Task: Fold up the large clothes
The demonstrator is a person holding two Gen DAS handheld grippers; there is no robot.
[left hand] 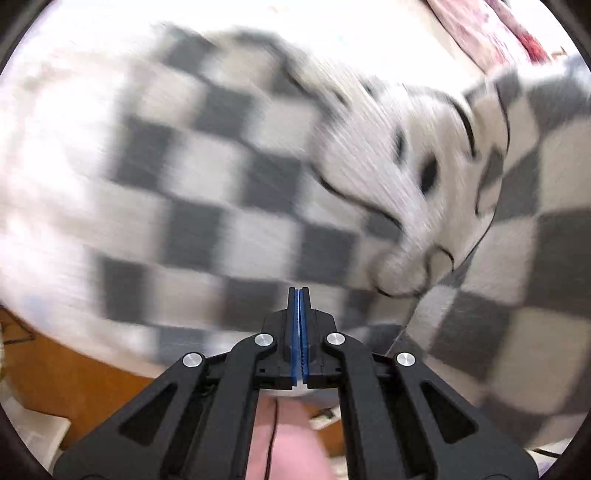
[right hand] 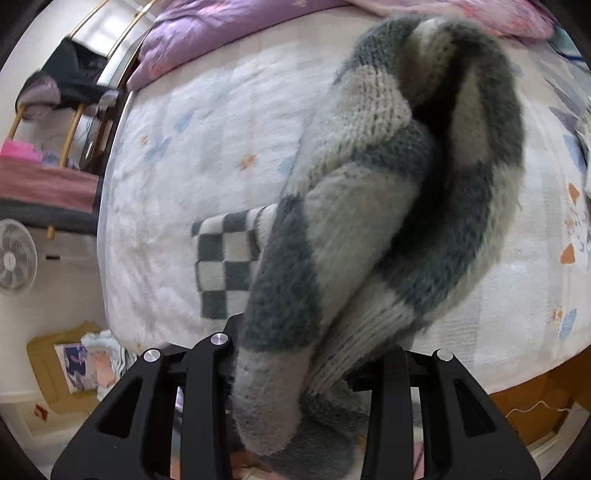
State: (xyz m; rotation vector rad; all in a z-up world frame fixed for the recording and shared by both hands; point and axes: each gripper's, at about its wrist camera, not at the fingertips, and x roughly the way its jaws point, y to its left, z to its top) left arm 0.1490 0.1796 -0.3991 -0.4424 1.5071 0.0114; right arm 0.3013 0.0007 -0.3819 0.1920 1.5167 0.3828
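**Checked knit half lifted off the bed**

While the sweater [right hand: 388, 206] hangs bunched and heavy from the right gripper [right hand: 303, 369], whose fingers are clamped on a thick wad near its ribbed hem, the rest of it trails down onto the bed [right hand: 207, 155]. One checkered part lies flat on the quilt just beside the hanging bundle. Seen from the left side, the same sweater [left hand: 229, 192] spreads across the bed below the left gripper [left hand: 299, 295], whose blue-padded fingers are pressed together with nothing between them.

It looks a soft, fuzzy, bulky knit: it will sag and stretch under its own weight and slump rather than hold a crease. I'd judge a hem, shoulder or cuff seam the best hold, gathering only one layer.

Beyond the sweater, a purple duvet [right hand: 207, 33] lies heaped at the far end of the bed. Off the bed's left edge stand a fan [right hand: 16, 258] and a clothes rack [right hand: 70, 92], well apart from the sweater. Nothing blocks it but its own twisted folds.
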